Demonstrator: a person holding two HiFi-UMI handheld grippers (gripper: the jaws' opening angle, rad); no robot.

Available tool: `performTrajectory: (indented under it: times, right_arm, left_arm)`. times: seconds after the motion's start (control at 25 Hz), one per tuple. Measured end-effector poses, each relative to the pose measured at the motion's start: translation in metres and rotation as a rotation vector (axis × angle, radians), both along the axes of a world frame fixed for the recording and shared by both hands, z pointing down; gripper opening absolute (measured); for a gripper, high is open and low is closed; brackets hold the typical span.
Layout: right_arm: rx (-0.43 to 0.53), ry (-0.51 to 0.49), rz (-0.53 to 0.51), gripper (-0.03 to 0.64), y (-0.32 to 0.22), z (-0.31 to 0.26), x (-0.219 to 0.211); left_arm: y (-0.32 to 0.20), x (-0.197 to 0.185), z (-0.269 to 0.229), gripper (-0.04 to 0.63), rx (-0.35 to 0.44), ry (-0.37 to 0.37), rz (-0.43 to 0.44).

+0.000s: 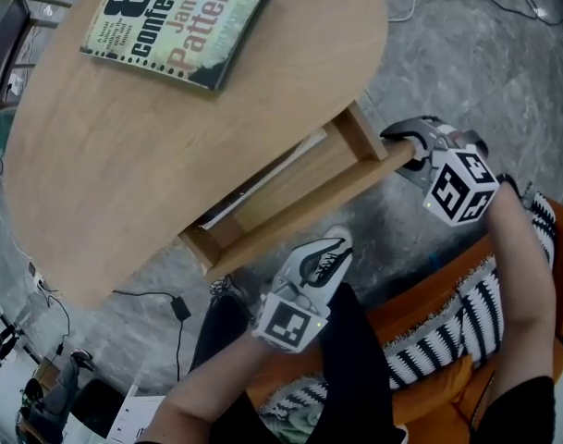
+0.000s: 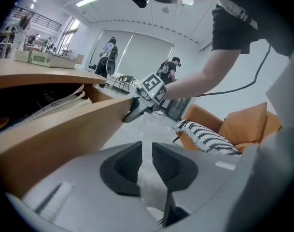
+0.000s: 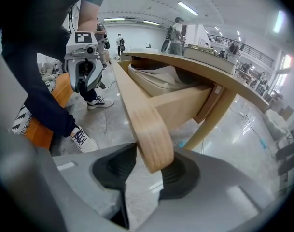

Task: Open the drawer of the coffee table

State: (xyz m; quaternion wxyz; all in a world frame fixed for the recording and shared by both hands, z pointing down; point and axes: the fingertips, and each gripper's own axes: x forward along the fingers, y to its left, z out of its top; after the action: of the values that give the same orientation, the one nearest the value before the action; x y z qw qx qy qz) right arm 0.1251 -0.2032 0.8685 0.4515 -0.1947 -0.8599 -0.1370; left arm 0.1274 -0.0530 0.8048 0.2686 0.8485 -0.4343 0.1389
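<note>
Coffee table [image 1: 170,165]: oval wooden top, seen from above. A book [image 1: 175,17] is laid at its far edge.

Drawer [image 1: 295,185]: found pulled part way out from under the top, on the side nearest the person. The inside is exposed. Pale papers [image 3: 154,76] are noted inside, toward the back.

Right gripper [image 1: 412,151]: set at the right-hand end of the drawer front [image 1: 299,225]. In the right gripper view the rounded end of that wooden board is seen between the two jaws, with the pads [image 3: 183,173] clamped against it on both sides.

Left gripper [image 1: 329,248]: held just off the drawer front, near its middle, tips pointed toward the board. Contact is not seen. In the left gripper view the jaws are drawn nearly together, only a slim gap is left, and nothing is caught between them. The board is passed on the left of that view.

An orange seat [image 1: 452,289] with a black-and-white striped cloth [image 1: 438,340] is recorded behind the person's arms, on a grey stone floor [image 1: 466,72].
</note>
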Motion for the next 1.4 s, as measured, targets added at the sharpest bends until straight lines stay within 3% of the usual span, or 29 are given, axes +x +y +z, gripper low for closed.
performTrajectory:
  times: [0.2,0.36,0.68,0.96,1.2,1.4]
  right_arm:
    - [0.059,0.043,-0.079,0.127,-0.001,0.002,0.007]
    - [0.078,0.081,-0.145,0.114,0.006,0.001,0.015]
    - [0.08,0.068,-0.106,0.114,0.019,0.008,0.026]
    - [0.094,0.079,-0.117,0.114,0.018,0.009,0.027]
    - [0.162,0.106,-0.19,0.101,0.02,0.021,0.029]
    - [0.173,0.111,-0.153,0.103,0.019,0.026,0.03]
  left_arm:
    - [0.012,0.006,0.0,0.069,0.015,0.004,0.038]
    - [0.019,-0.002,0.0,0.069,0.023,-0.006,0.012]
    - [0.03,0.008,0.003,0.069,0.0,0.001,0.022]
    - [0.03,0.015,-0.005,0.069,0.049,0.013,0.036]
    - [0.031,0.009,0.004,0.069,0.019,0.01,0.0]
    - [0.035,0.007,-0.004,0.069,0.036,0.015,0.024]
